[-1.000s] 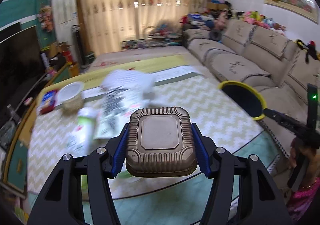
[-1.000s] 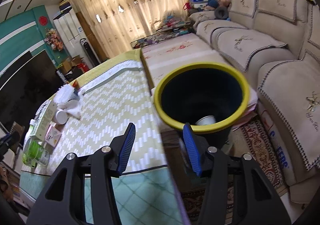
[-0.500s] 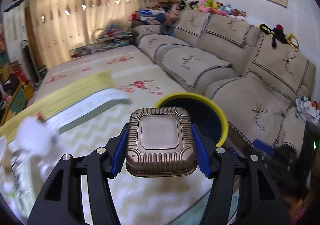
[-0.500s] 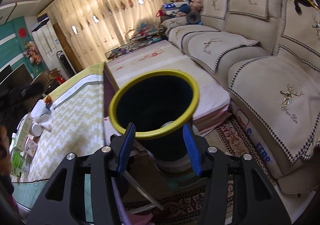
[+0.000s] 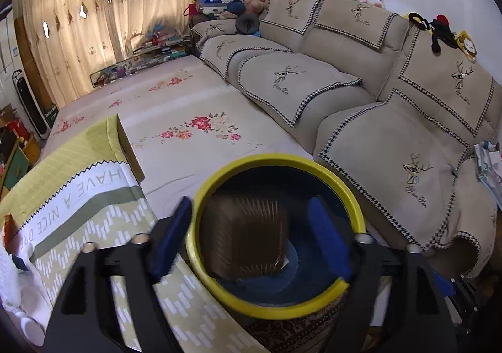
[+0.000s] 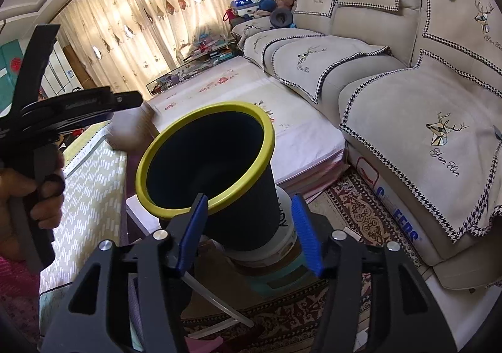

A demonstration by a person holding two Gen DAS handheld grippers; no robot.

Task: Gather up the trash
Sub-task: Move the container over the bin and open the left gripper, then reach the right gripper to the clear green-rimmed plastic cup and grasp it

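The left gripper [image 5: 251, 243] hangs over the mouth of the trash bin [image 5: 354, 208], its blue jaws spread wide and just opened further; the brown foil tray [image 5: 243, 236] lies between them, blurred, clear of both pads, its ribbed underside facing the camera. It reads as roughly square, so no long axis can be told. From that gripper's tips the tray sits dead centre, inside the yellow rim, with the left pad at 9 o'clock outside the rim and the right pad at 3 o'clock over the dark interior.

The left wrist view looks down into the bin and shows the tray; the right wrist view shows the bin from the side, its mouth tilted toward 11 o'clock, interior black, no tray visible. That view alone shows the hand [image 6: 18, 192] holding the left tool at 9 o'clock.

The right gripper [image 6: 251, 233] has its jaws partly spread and lately widening; the left pad overlaps the bin's near rim, but whether it touches cannot be told
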